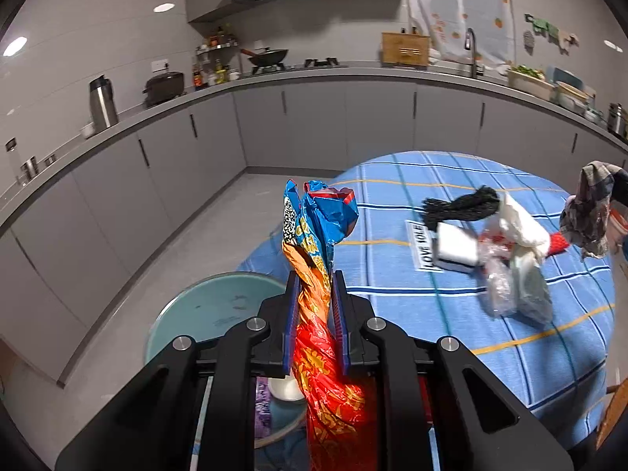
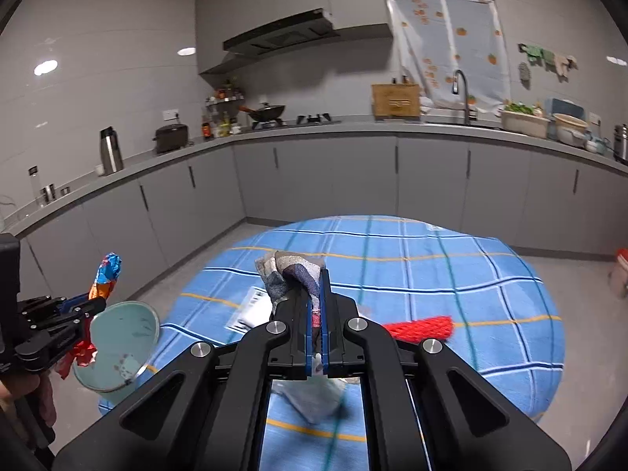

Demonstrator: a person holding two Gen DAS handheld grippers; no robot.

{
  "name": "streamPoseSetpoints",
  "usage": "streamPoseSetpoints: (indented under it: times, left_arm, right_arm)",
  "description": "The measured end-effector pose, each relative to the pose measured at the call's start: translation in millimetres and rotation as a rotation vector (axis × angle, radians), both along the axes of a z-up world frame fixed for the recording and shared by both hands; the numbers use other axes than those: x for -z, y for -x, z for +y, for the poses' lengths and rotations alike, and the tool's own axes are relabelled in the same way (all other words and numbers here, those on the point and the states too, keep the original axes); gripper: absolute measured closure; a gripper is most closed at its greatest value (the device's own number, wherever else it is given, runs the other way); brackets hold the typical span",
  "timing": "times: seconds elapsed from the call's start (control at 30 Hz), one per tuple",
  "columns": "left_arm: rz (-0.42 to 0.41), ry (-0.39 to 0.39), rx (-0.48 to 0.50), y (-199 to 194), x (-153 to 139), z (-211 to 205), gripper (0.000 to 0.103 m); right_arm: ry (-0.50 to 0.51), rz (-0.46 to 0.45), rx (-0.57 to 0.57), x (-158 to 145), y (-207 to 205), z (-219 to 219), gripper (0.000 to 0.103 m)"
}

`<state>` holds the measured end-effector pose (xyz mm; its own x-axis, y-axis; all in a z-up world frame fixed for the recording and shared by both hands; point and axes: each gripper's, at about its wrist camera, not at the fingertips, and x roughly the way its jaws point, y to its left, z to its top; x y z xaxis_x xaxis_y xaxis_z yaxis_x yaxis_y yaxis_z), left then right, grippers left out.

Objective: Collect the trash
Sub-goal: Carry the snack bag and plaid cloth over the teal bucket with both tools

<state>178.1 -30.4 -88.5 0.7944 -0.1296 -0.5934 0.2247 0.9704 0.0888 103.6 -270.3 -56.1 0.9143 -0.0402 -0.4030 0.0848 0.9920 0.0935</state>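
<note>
Left wrist view first: the table (image 1: 490,345) under its blue checked cloth fills the right side. Off its left edge stands a teal bin (image 1: 212,310), open-topped. Directly above the bin, the left tongs (image 1: 316,306) are clamped on a twisted red-and-blue snack wrapper (image 1: 314,259). On the table lies a heap of plastic bags (image 1: 514,274), perhaps with black netting. Over the table, the right tongs (image 2: 317,306) pinch a patchwork cloth (image 2: 290,272).
</note>
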Motion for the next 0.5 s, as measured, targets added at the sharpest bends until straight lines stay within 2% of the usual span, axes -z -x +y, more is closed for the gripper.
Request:
streamPoseSetpoints:
  times: [0.5]
  left_arm:
    - [0.000, 0.006, -0.140, -7, -2, 66, 0.086]
  right_arm:
    - [0.005, -0.004, -0.194, -5, -35, 76, 0.099]
